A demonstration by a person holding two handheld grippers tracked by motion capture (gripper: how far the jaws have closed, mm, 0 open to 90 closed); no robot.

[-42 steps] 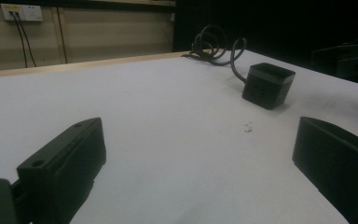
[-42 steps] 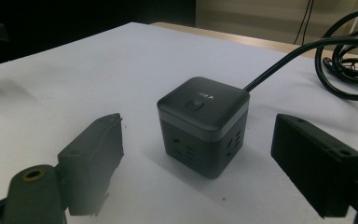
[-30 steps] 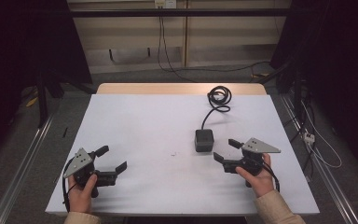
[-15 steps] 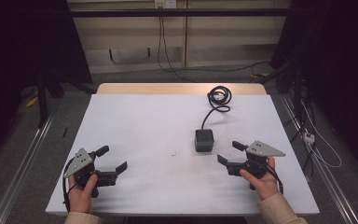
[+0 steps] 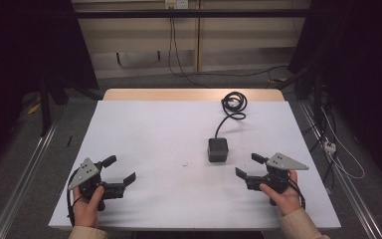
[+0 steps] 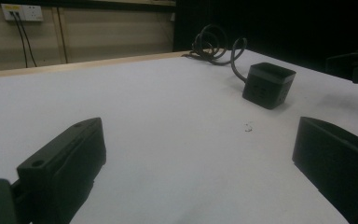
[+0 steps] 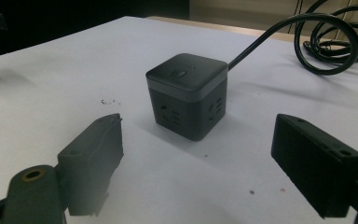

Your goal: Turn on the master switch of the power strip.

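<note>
A black cube-shaped power strip (image 5: 218, 149) stands on the white table (image 5: 164, 134), with sockets on its sides (image 7: 187, 95). Its black cable (image 5: 234, 103) runs back to a coil near the far edge. My right gripper (image 5: 250, 167) rests near the front right, open, jaws pointing left toward the cube, a short way from it. In the right gripper view the cube sits just beyond the gap between the jaws. My left gripper (image 5: 119, 169) is open at the front left, far from the cube (image 6: 267, 84), with nothing between its jaws.
A small dark speck (image 5: 184, 164) marks the table's middle. A wooden strip (image 5: 189, 94) edges the far side. Metal rails (image 5: 25, 179) run along the floor on both sides. A wall socket with cables (image 5: 175, 4) is behind the table.
My right gripper has drifted slightly right and toward the front edge, away from the cube. The left gripper has stayed in place.
</note>
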